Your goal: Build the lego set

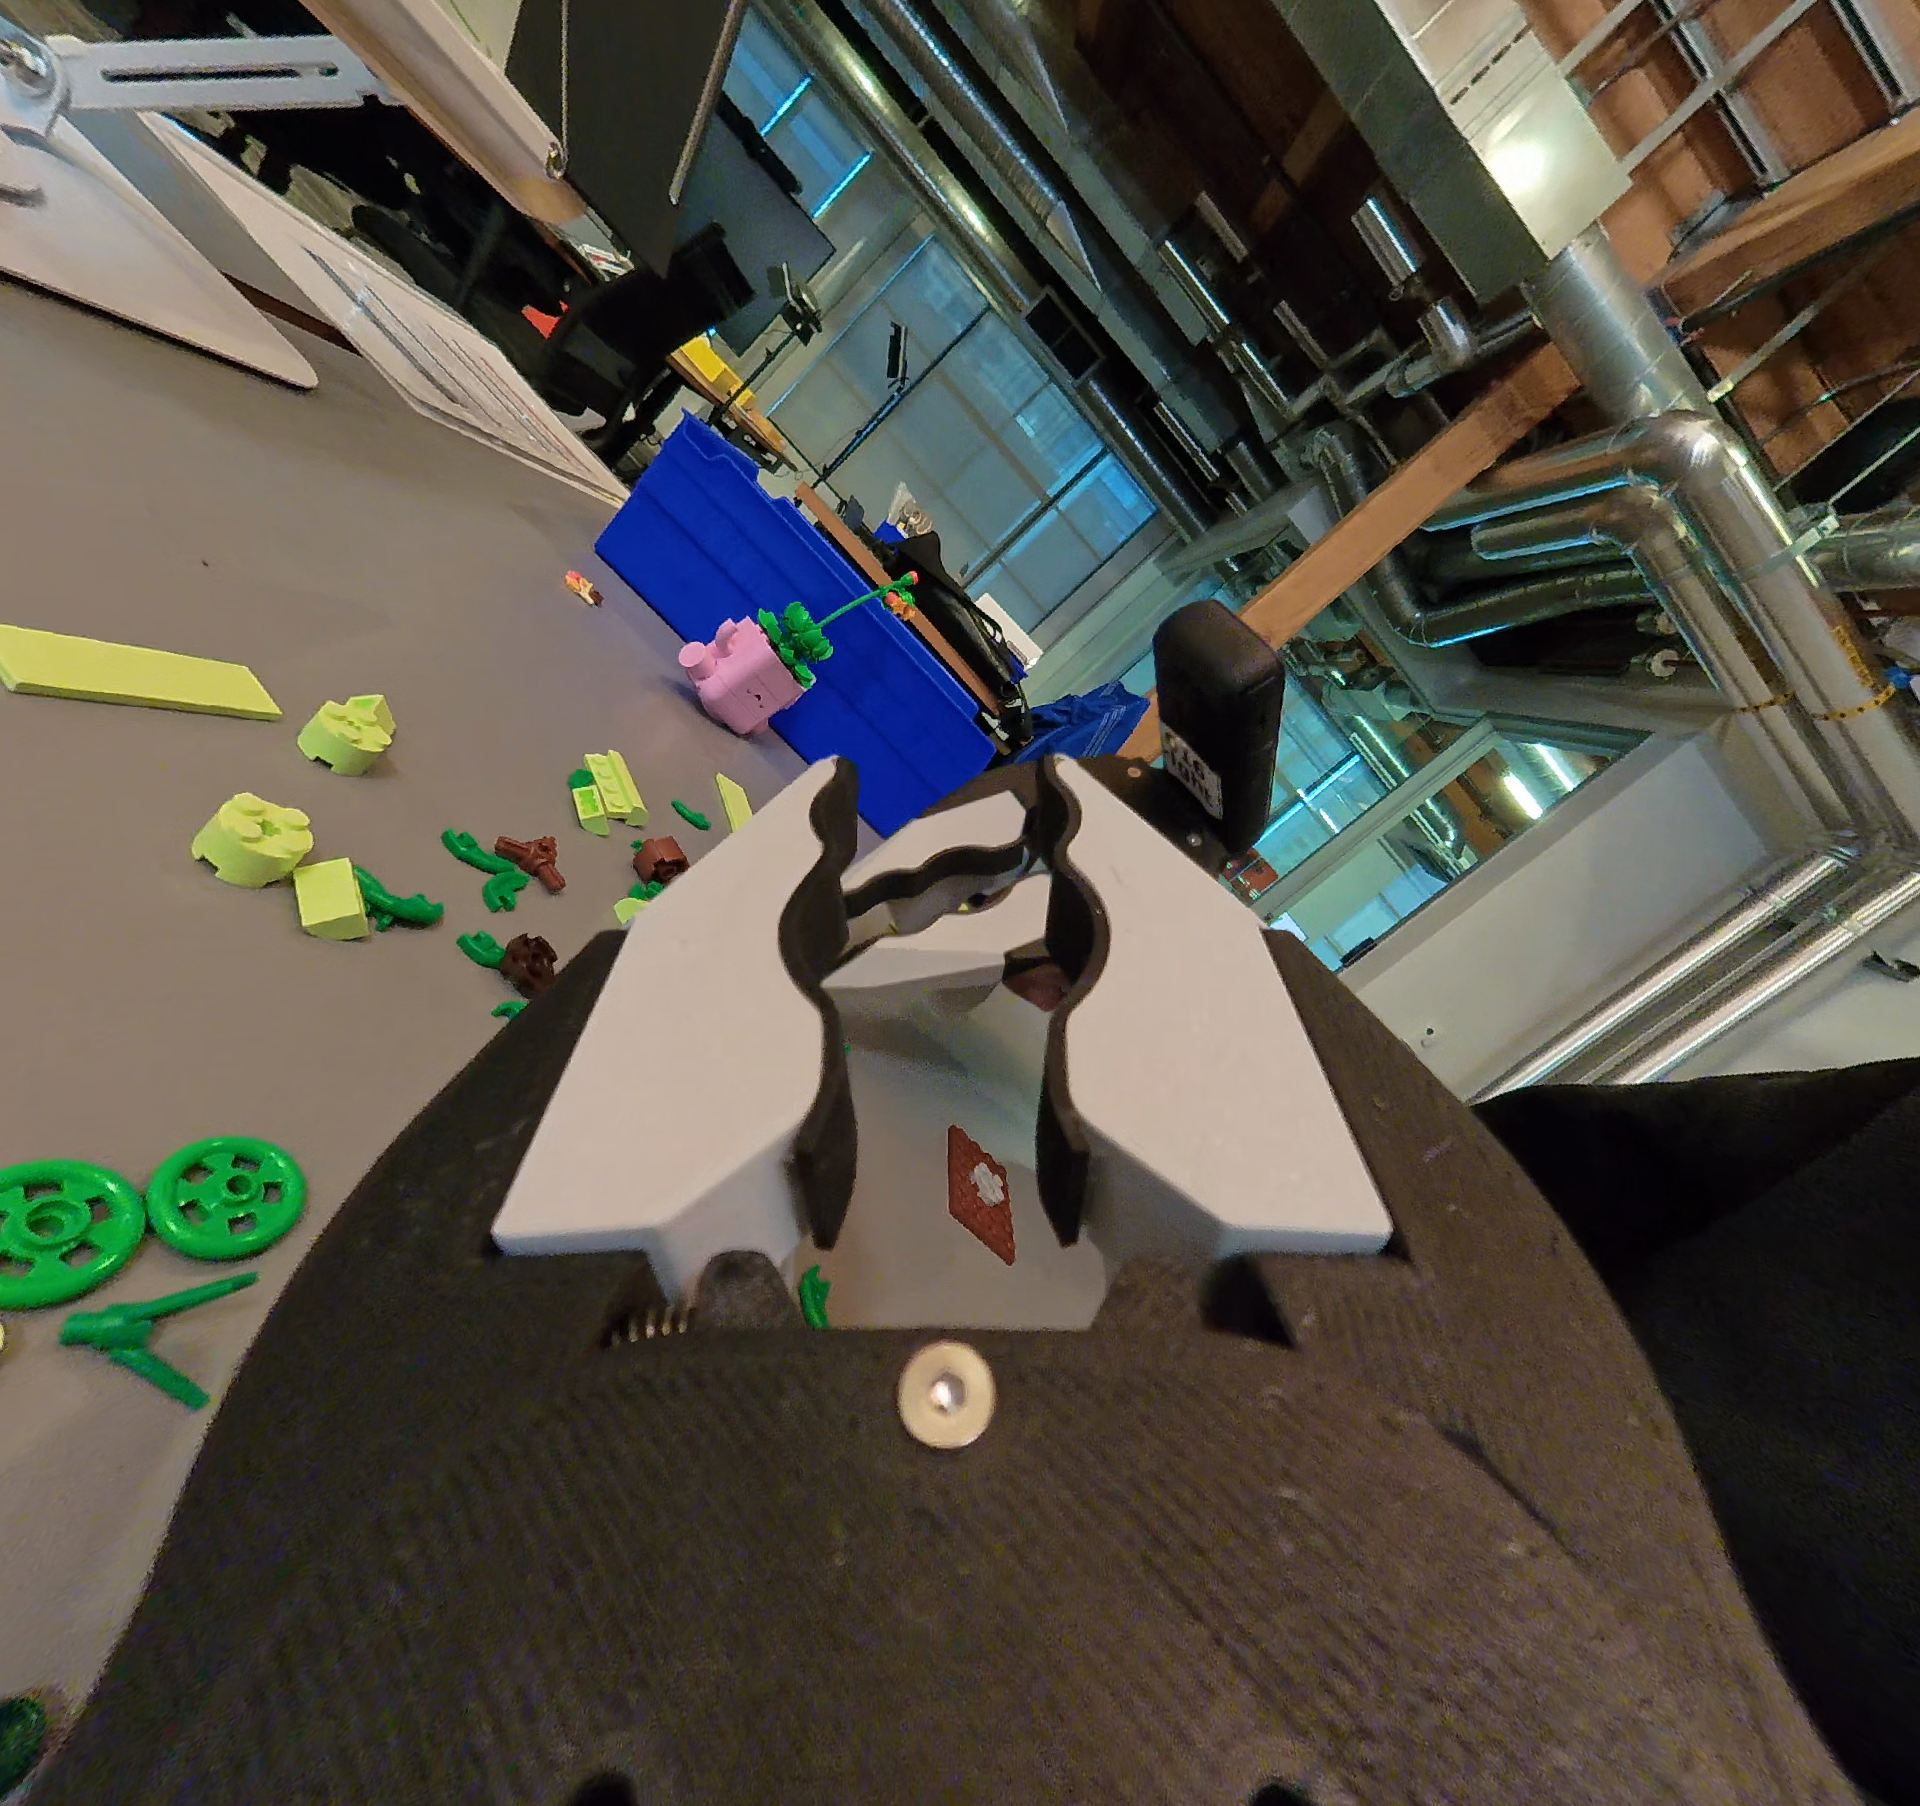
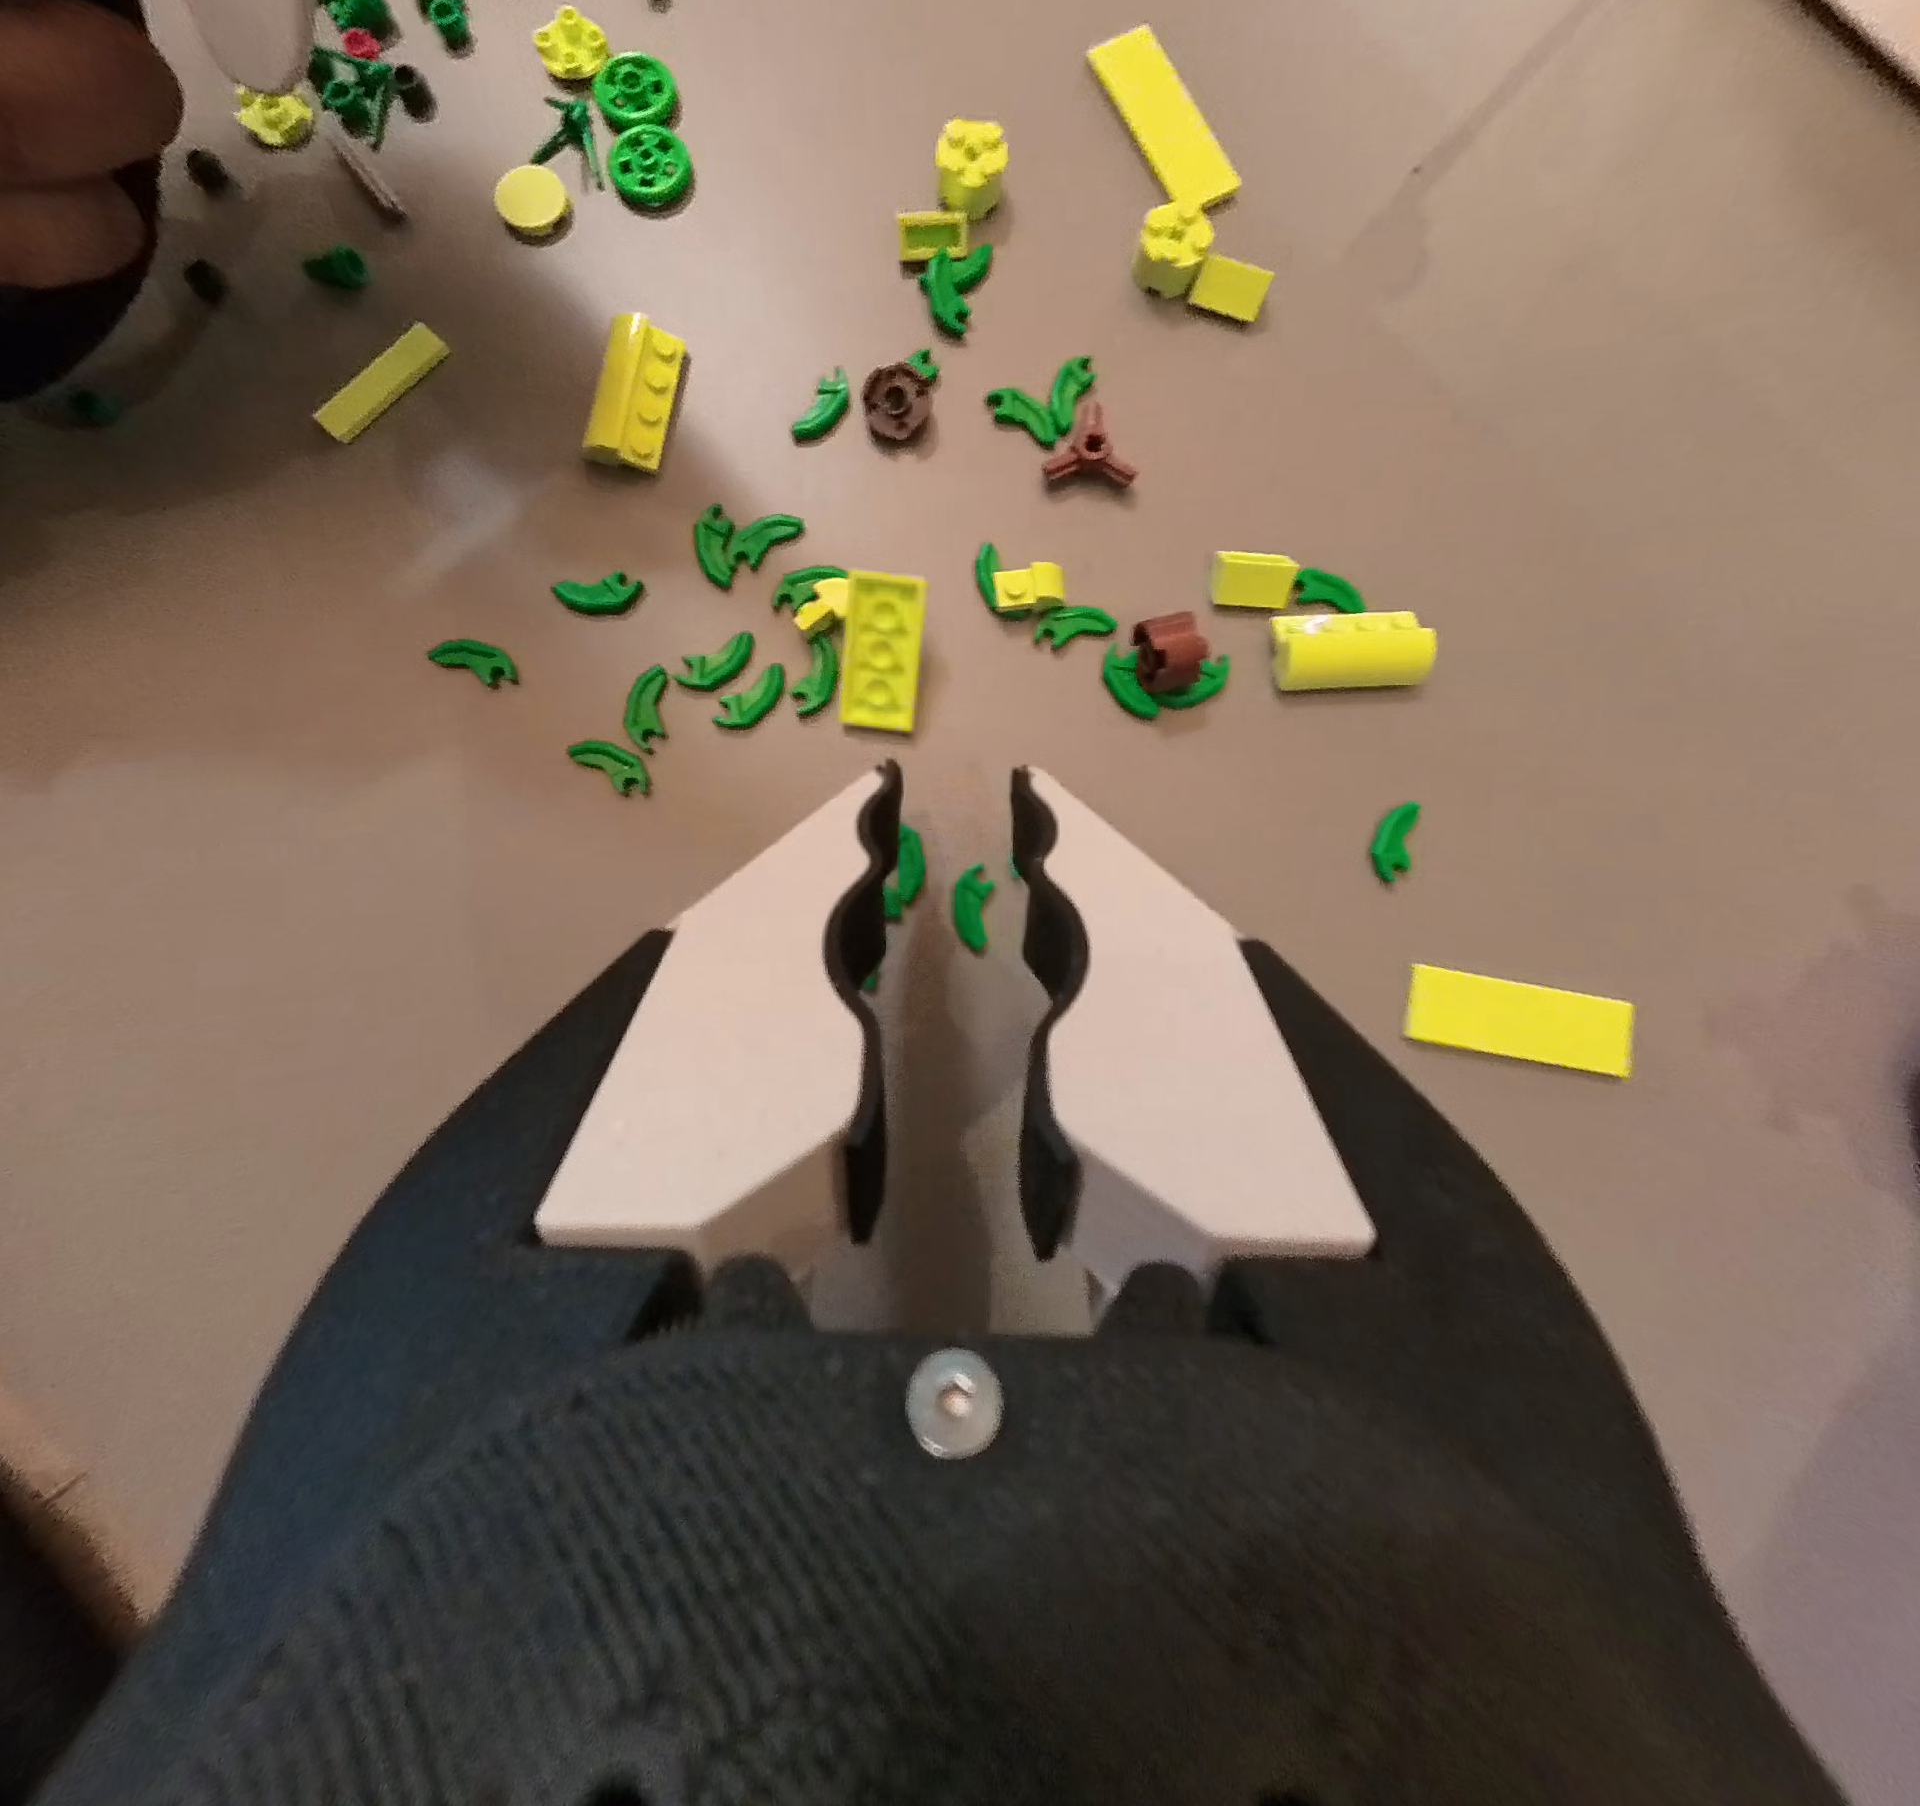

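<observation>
Hovering right gripper (image 2: 954,780): hung low over the table (image 2: 1558,509) with jaws released, grasping nothing; pointed at a green leaf piece (image 2: 971,906) lying between the tips.
Left gripper (image 1: 945,780): held tilted, jaws also released; aimed across at the other tool; could not tell whether the brown bit beside one pad was touched.
Lego set: lay mostly loose and crowded, with leaves, a lime plate (image 2: 883,650) and a brown round piece (image 2: 1166,650); pink pot build (image 1: 748,676) stood apart, just beside a blue bin (image 1: 831,613).
Risk: judged likely to pinch two leaves at once, or to flick a thin one away, given the crowding and the curved shapes; might also nudge the lime plate.
Table: smooth, grey, matte; offered little to stop sliding pieces.
Room: looked like a workshop, with bare metal ducts (image 1: 1662,509), wooden beams and large windows.
</observation>
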Motion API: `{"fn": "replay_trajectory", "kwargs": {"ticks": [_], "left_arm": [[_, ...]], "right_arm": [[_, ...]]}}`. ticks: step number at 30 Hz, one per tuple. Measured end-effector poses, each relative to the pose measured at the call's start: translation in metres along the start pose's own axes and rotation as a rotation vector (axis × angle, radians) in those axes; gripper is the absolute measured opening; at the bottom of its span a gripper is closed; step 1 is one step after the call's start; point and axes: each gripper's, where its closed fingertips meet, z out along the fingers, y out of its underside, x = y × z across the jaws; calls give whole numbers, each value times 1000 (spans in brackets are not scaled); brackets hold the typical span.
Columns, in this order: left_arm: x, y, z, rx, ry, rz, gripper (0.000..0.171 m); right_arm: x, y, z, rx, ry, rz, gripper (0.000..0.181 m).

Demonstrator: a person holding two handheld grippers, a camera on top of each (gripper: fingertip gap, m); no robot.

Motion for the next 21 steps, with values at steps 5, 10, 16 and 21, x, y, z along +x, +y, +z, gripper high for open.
{"fn": "replay_trajectory", "kwargs": {"ticks": [5,10,16,21], "left_arm": [[0,-2,-1,11,2,-2,31],[0,-2,-1,10,1,-1,31],[0,-1,0,5,1,-4,31],[-1,-1,-1,5,0,-3,31]], "right_arm": [[17,-5,-14,37,49,28,19],[-3,-12,-3,69,-7,0,22],[-7,-6,26,5,27,-49,29],[-10,-7,32,27,-73,106,14]]}}
